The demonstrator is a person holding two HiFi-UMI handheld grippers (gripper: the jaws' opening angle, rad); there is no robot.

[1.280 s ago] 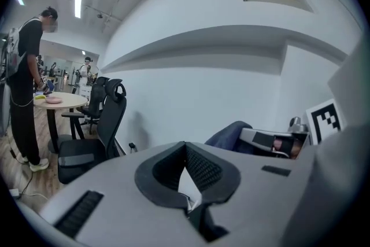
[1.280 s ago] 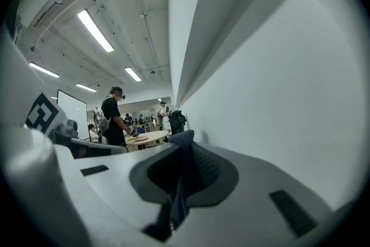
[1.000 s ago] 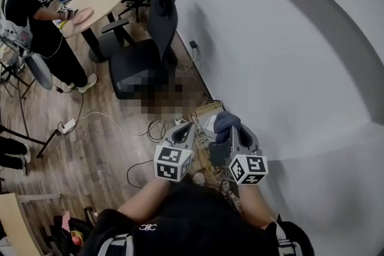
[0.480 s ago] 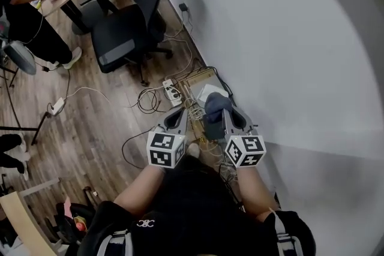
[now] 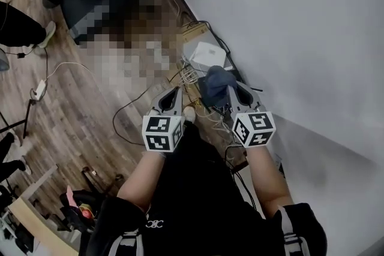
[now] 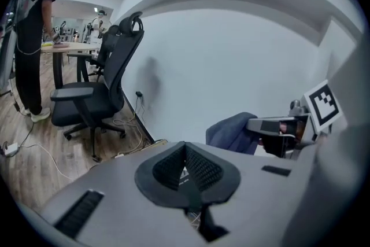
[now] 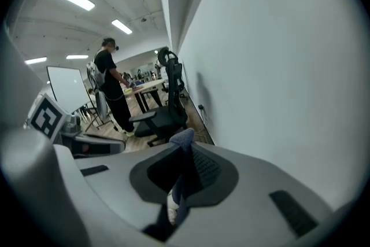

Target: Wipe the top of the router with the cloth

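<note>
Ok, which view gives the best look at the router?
The head view: the white router lies on the floor by the wall, among cables, just beyond the blue cloth held in the right gripper. Neither gripper view shows the router; each gripper's own body fills the lower frame.

Right hand-held gripper [image 7: 186, 154] — blue cloth [image 7: 182, 139] between jaws

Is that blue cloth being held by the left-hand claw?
No, the blue cloth is pinched in the right claw, while the left claw has nothing between its closed jaws.
</note>
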